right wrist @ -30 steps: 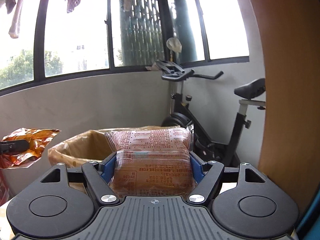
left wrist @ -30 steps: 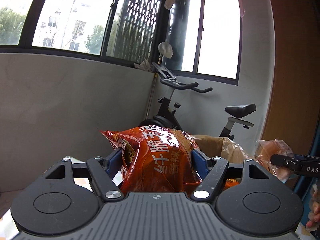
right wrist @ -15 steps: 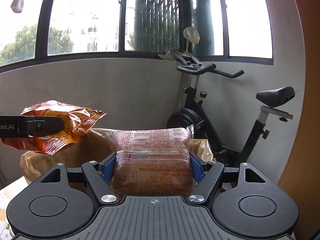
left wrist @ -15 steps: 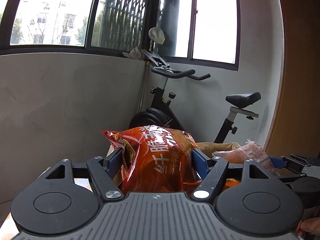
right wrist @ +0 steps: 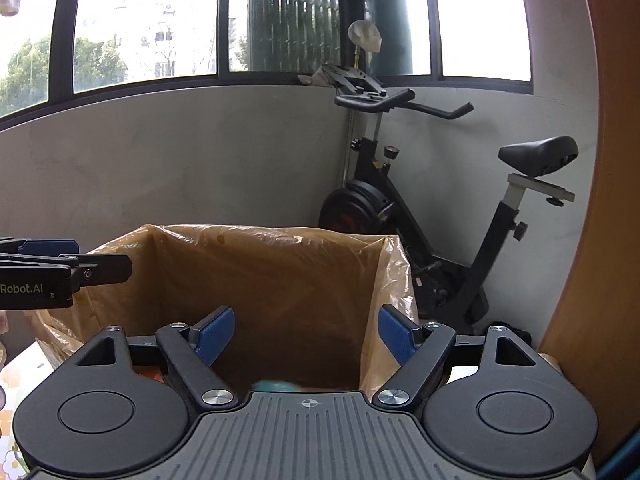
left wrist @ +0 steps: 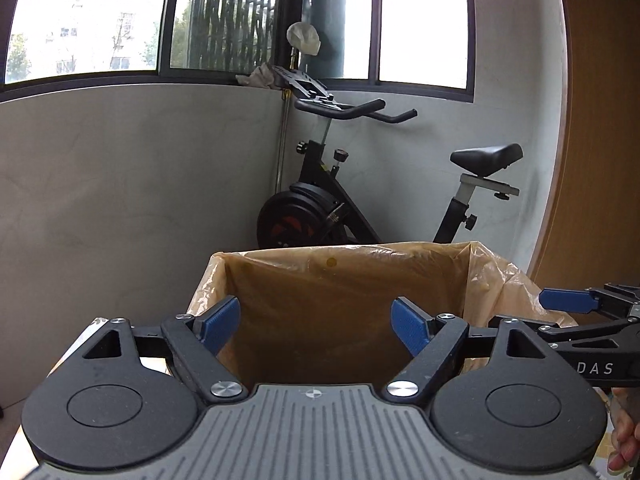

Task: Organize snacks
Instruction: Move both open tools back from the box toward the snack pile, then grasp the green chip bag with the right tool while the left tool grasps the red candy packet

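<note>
A bin lined with a tan plastic bag (left wrist: 344, 300) stands right in front of both grippers; it also shows in the right wrist view (right wrist: 260, 276). My left gripper (left wrist: 316, 326) is open and empty over the bin's mouth. My right gripper (right wrist: 306, 334) is open and empty over the same bin. A blurred bit of pale blue and orange packet (right wrist: 276, 386) shows low inside the bin under the right gripper. The right gripper shows at the right edge of the left wrist view (left wrist: 584, 312), and the left gripper at the left edge of the right wrist view (right wrist: 56, 276).
A black exercise bike (left wrist: 360, 200) stands behind the bin against the grey wall, under the windows. A brown wooden panel (right wrist: 600, 240) rises on the right. A flower-patterned tabletop (right wrist: 16, 376) shows at the lower left.
Both grippers have opened. The orange snack bag has left the left gripper and the clear bread packet has left the right one. Both grippers now look into the bin.
</note>
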### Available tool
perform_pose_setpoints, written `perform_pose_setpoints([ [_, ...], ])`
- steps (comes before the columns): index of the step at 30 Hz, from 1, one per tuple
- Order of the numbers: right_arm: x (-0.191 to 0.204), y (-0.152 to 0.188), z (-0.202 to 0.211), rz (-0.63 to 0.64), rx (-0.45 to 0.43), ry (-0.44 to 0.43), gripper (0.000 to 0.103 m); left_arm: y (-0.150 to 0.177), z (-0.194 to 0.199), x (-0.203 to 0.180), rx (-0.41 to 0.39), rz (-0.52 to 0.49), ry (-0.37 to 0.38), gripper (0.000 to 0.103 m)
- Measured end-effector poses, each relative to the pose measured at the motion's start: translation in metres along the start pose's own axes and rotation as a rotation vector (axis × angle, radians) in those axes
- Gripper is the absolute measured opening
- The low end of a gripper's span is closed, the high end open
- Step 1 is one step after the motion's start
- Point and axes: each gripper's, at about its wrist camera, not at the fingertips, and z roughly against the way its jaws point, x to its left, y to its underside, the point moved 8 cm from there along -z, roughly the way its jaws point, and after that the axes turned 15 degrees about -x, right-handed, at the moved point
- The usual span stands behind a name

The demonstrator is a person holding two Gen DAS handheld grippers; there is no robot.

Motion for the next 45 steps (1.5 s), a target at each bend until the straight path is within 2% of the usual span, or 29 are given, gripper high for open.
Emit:
perform_pose_setpoints([
  [11, -0.013, -0.017, 0.051, -0.067, -0.012, -0.02, 0.077, -0.02, 0.051, 0.018, -0.023, 0.053, -0.024, 0.085],
  [16, -0.013, -0.018, 0.081, -0.08, -0.033, -0.022, 0.086, -0.024, 0.082, 0.026, -0.042, 0.056, -0.035, 0.085],
  [26, -0.006, -0.011, 0.134, -0.09, -0.075, -0.031, 0.092, -0.024, 0.131, 0.049, -0.045, 0.069, -0.076, 0.085],
  [33, -0.004, 0.026, 0.156, -0.104, -0.046, -0.036, 0.093, -0.003, 0.159, 0.068, -0.042, 0.079, -0.109, 0.085],
  [41, -0.001, 0.117, 0.173, -0.104, 0.107, 0.025, 0.093, 0.061, 0.177, 0.077, 0.042, 0.123, -0.128, 0.085],
  [45, -0.006, 0.15, 0.187, -0.129, 0.158, 0.073, 0.093, 0.095, 0.183, 0.078, 0.098, 0.163, -0.132, 0.085],
])
